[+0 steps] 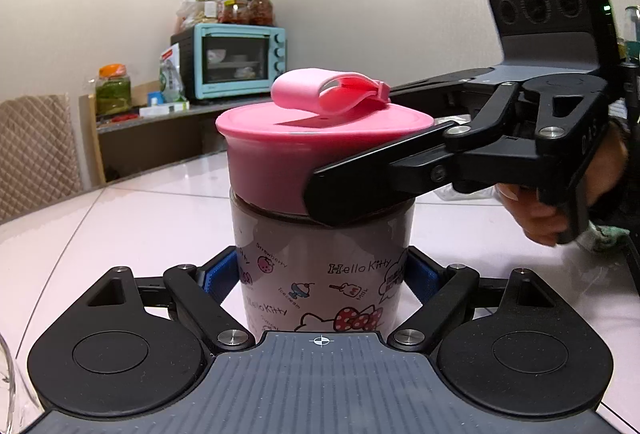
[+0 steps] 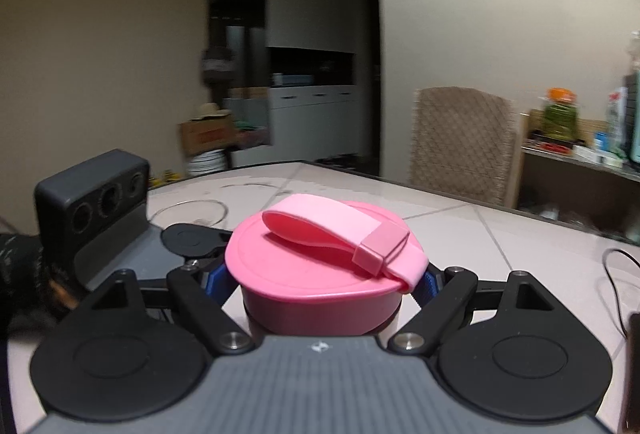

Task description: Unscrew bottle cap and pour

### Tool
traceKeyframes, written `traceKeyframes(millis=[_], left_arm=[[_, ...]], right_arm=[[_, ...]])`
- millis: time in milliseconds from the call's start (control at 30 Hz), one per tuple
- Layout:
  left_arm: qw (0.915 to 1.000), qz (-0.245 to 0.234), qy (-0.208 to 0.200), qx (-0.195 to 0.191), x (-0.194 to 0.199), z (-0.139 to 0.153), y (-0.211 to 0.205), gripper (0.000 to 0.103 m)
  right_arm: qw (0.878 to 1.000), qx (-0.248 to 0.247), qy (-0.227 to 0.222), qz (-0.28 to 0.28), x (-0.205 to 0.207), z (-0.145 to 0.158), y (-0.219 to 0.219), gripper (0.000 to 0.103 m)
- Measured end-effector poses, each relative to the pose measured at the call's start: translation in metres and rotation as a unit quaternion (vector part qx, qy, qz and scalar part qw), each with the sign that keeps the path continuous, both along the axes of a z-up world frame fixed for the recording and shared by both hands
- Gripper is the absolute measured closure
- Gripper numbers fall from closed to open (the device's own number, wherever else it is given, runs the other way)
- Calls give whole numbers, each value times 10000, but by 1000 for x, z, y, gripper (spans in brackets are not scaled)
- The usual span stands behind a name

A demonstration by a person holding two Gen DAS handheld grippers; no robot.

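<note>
A Hello Kitty bottle (image 1: 320, 282) stands upright on the white table (image 1: 120, 210). Its wide pink cap (image 1: 324, 122) carries a folded pink strap (image 1: 332, 90). My left gripper (image 1: 322, 274) is shut on the bottle's body, blue pads against both sides. My right gripper (image 1: 320, 190) comes in from the right and is shut on the cap's rim. In the right wrist view the cap (image 2: 320, 274) fills the middle between the fingers of my right gripper (image 2: 320, 282), with the strap (image 2: 340, 230) on top. The left gripper's body (image 2: 92, 202) shows at left.
A clear glass (image 2: 192, 212) stands on the table beyond the bottle, and its rim shows at the left wrist view's lower left edge (image 1: 6, 374). A teal toaster oven (image 1: 236, 58) and jars sit on a side counter. A quilted chair (image 2: 464, 142) stands at the table's far edge.
</note>
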State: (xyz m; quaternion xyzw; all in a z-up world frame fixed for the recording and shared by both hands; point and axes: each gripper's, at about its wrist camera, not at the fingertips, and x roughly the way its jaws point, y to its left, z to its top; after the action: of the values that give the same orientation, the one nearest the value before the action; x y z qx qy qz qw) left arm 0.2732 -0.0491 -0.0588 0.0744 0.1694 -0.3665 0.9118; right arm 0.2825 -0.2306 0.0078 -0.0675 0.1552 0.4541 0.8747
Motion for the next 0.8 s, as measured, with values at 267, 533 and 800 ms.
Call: traceKeyframes(millis=[267,533,800], left_arm=[[10000,-7,1,-11,6,2,2,14],[10000,-6,0,-11,7,2,3,14],[10000,-8,13,-40,12,3,6,14]], right_arm=[[9963,58,37,856,15,5,-10,18],[9948,65,4,1020,13,9,-13,18],[9977,-32,4,670,2,12,-13,12]])
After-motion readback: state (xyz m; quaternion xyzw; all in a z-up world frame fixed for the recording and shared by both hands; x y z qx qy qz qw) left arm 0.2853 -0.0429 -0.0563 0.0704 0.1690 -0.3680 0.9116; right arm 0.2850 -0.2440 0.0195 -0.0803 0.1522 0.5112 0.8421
